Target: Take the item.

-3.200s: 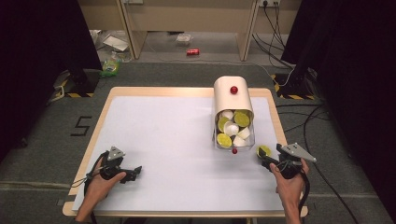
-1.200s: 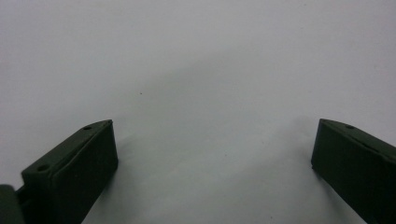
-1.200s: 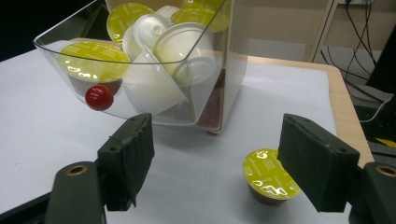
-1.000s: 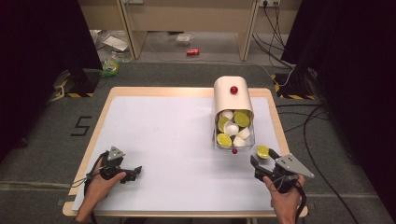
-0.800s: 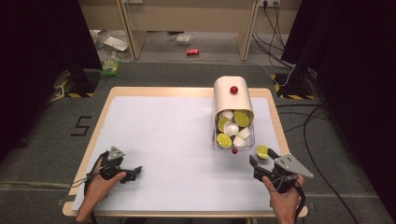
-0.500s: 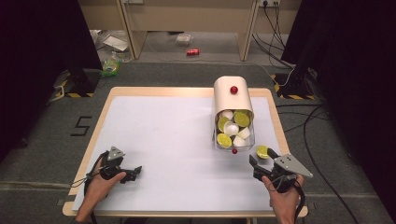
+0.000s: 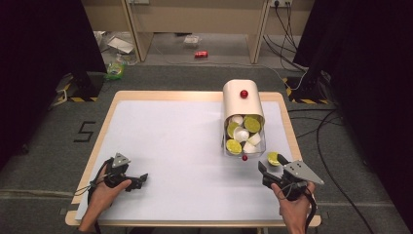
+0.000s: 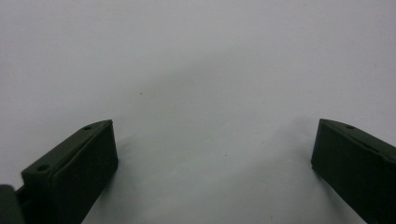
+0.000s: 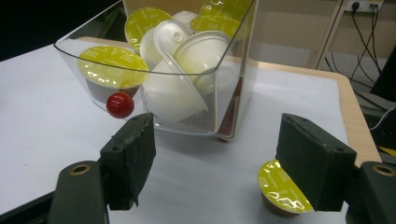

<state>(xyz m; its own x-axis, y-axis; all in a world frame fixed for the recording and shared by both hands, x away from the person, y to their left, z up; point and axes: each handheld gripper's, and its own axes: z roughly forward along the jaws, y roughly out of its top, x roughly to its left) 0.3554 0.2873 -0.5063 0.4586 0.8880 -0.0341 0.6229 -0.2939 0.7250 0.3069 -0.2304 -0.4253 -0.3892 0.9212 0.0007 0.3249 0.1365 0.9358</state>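
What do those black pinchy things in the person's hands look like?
Each hand holds a black gripper: the left gripper and the right gripper. Each has two flat, blocky black jaws with small round holes, a grey three-cornered plate on top, and a thin black cable trailing back. No sleeves show.

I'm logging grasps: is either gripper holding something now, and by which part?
Nothing is held. The right gripper stands open, a green-lidded capsule on the table beside one jaw; the left gripper is open too.
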